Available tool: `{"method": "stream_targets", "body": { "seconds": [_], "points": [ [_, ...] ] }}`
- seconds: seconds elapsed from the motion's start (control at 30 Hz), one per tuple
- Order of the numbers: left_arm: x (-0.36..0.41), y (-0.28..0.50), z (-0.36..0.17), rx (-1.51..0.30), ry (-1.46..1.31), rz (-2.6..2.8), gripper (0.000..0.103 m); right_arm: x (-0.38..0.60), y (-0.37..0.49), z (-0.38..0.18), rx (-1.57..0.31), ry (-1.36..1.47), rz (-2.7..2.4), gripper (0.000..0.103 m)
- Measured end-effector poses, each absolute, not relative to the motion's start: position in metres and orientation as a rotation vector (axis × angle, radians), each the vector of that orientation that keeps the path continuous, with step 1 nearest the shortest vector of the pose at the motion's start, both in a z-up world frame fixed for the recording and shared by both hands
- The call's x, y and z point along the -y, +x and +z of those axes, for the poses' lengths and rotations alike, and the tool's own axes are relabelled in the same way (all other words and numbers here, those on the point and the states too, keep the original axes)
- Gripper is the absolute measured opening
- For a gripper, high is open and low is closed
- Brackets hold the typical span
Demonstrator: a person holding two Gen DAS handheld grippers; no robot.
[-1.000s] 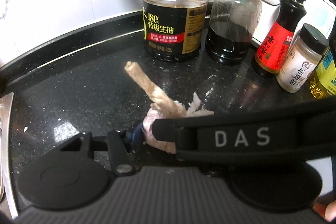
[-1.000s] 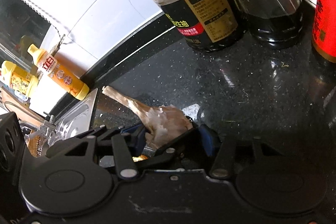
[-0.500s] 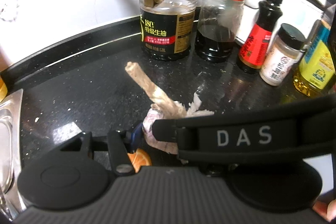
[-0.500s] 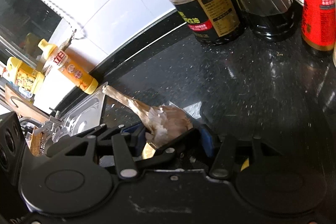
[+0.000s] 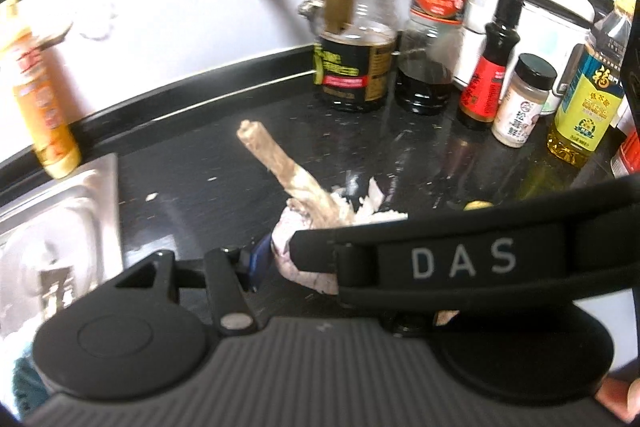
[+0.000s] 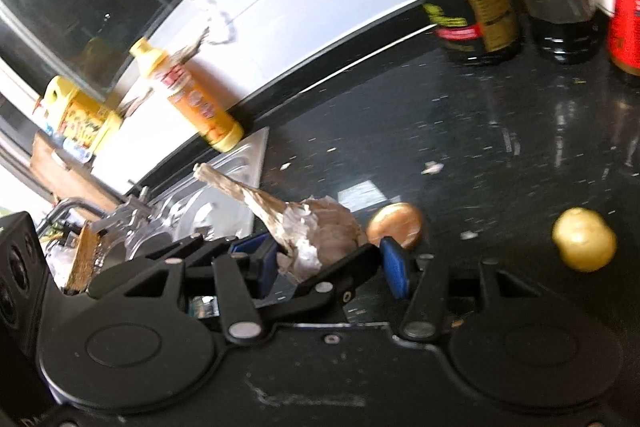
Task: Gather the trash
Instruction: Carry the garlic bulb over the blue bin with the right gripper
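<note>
Evidently both the left gripper (image 5: 304, 251) and right gripper (image 6: 328, 259) clench one garlic bulb (image 6: 320, 231) above the counter (image 6: 500, 155), so carrying it to a bin comes next.

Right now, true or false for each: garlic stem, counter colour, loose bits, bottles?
1. The garlic bulb still has its long dry stem. True.
2. The counter is white. False: it is black and speckled.
3. Two yellowish round pieces lie on the counter. True.
4. The sauce bottles lie on their sides. False: they stand upright along the back wall.
</note>
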State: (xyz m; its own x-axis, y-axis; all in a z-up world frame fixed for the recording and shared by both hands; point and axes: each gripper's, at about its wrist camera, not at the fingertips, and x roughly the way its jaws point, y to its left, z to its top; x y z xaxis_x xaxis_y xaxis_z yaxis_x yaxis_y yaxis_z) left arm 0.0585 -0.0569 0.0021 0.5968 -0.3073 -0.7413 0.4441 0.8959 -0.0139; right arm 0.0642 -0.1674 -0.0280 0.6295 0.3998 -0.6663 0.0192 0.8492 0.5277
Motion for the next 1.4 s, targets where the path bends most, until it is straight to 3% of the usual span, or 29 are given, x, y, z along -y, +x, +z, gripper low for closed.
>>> {"method": "stream_targets", "body": {
  "seconds": [0.37, 0.77, 1.4],
  "points": [
    [-0.033, 0.036, 0.012, -0.828, 0.144, -0.346, 0.055, 0.068, 0.059, -0.019, -0.911, 0.471, 0.326, 0.053],
    [-0.133, 0.02, -0.01, -0.889, 0.112, -0.247, 0.055, -0.034, 0.075, -0.045, -1.022, 0.427, 0.446, 0.053],
    [-0.204, 0.017, -0.06, -1.033, 0.074, -0.168, 0.055, -0.099, 0.088, -0.097, -1.219, 0.444, 0.536, 0.053]
  ]
}}
